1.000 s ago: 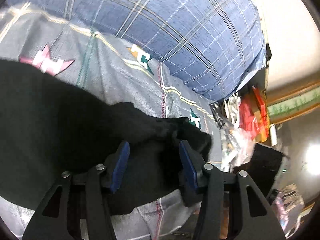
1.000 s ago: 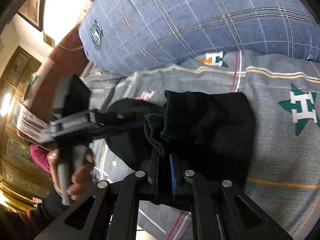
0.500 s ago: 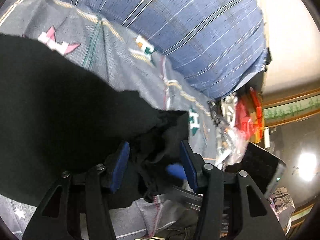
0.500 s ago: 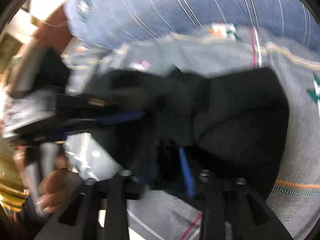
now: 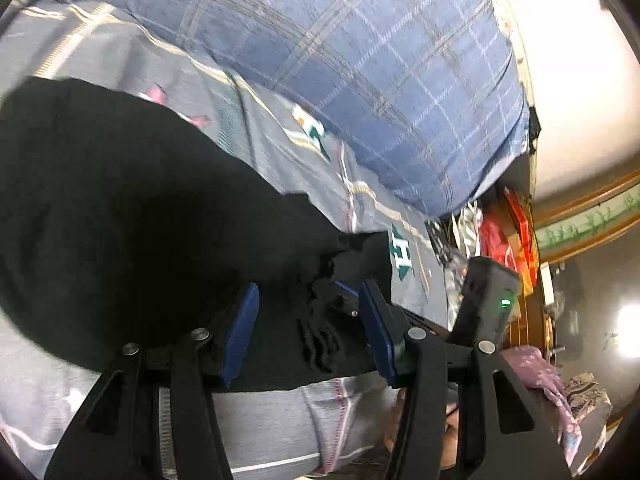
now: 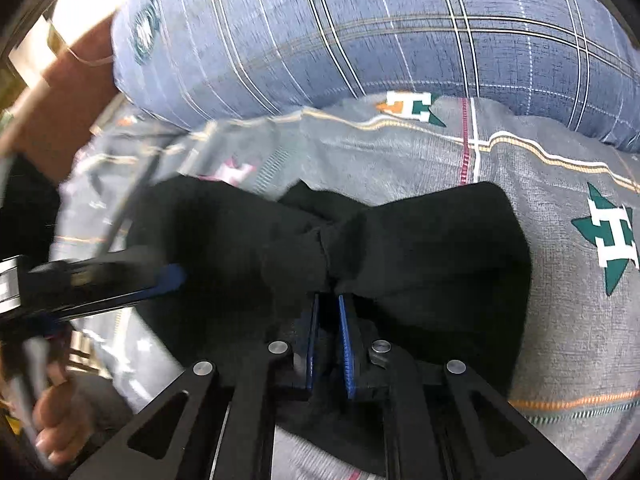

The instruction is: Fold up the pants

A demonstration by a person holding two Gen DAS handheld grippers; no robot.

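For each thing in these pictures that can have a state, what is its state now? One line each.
left claw: open, black fabric between its fingers, not clamped.
right claw: shut on the pants, fabric bunched at its tips.
black pants: partly folded, lying on the bedsheet.
bedsheet: spread under the pants.
blue plaid pillow: lying behind the pants.

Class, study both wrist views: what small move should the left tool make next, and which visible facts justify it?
Probably close the left tool: its jaws stand open around the black pants on the bedsheet, while the right tool is already shut on a bunched part. Gripping both sides would let the fold go on.
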